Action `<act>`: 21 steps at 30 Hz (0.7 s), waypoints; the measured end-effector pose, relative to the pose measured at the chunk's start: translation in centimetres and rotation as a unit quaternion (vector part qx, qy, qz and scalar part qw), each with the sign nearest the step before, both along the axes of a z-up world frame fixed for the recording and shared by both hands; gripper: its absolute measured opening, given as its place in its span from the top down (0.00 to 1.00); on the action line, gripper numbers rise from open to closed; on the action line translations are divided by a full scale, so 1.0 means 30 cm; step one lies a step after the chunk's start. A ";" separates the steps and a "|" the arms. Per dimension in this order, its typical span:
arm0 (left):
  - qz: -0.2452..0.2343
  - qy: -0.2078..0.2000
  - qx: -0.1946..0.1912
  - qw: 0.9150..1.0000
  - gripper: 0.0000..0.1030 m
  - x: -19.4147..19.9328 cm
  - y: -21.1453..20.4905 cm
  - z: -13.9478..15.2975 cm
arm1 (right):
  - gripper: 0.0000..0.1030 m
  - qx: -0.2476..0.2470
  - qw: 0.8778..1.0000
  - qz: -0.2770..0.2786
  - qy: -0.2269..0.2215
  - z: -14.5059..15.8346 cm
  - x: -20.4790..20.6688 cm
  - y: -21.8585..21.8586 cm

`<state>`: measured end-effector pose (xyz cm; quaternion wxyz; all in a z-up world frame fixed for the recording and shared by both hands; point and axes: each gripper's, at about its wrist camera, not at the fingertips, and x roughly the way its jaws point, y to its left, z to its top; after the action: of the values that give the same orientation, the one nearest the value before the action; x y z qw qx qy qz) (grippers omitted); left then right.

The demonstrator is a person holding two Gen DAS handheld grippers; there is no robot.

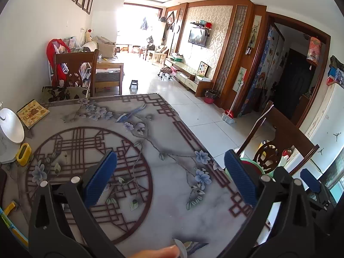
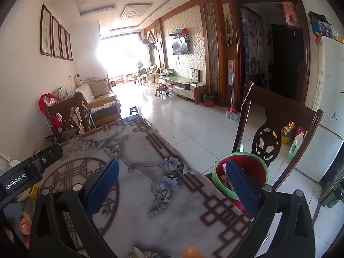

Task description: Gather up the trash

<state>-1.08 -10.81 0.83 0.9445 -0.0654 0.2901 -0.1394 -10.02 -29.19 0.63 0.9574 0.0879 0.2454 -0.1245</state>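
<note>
My left gripper (image 1: 172, 172) hangs open over the patterned table (image 1: 163, 133), with nothing between its blue pads. A small whitish scrap (image 1: 180, 245) lies at the table's near edge, touching a person's fingertip (image 1: 157, 252). My right gripper (image 2: 172, 185) is open too and holds nothing. Its right pad overlaps a red bin with a green rim (image 2: 217, 165) beside the table's right edge. That bin's rim (image 1: 251, 163) peeks out behind the left gripper's right pad. The whitish scrap (image 2: 137, 252) also shows in the right wrist view.
A white fan (image 1: 8, 133), a yellow gadget (image 1: 23, 153) and a book (image 1: 32, 112) sit along the table's left side. One wooden chair (image 1: 73, 73) stands at the far end, another (image 2: 277, 124) by the bin. The tiled floor (image 2: 189, 124) stretches beyond.
</note>
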 end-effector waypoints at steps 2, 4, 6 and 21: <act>-0.001 0.000 0.000 1.000 0.05 0.001 0.000 0.001 | 0.06 0.000 1.000 0.000 0.001 -0.001 0.002 0.000; -0.001 0.002 0.001 1.000 0.05 0.000 -0.001 -0.001 | 0.07 0.000 1.000 0.001 0.004 -0.005 0.004 -0.002; -0.002 0.004 0.001 1.000 0.05 0.001 -0.002 -0.005 | 0.06 -0.003 1.000 0.001 0.009 -0.013 0.008 -0.006; -0.010 0.016 0.009 1.000 0.05 0.025 -0.017 -0.027 | 0.06 0.004 1.000 0.004 0.027 -0.048 0.027 -0.037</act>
<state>-0.32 -11.31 0.03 0.9389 -0.0560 0.3071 -0.1446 -9.20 -30.30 -0.82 0.9505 0.0873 0.2719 -0.1225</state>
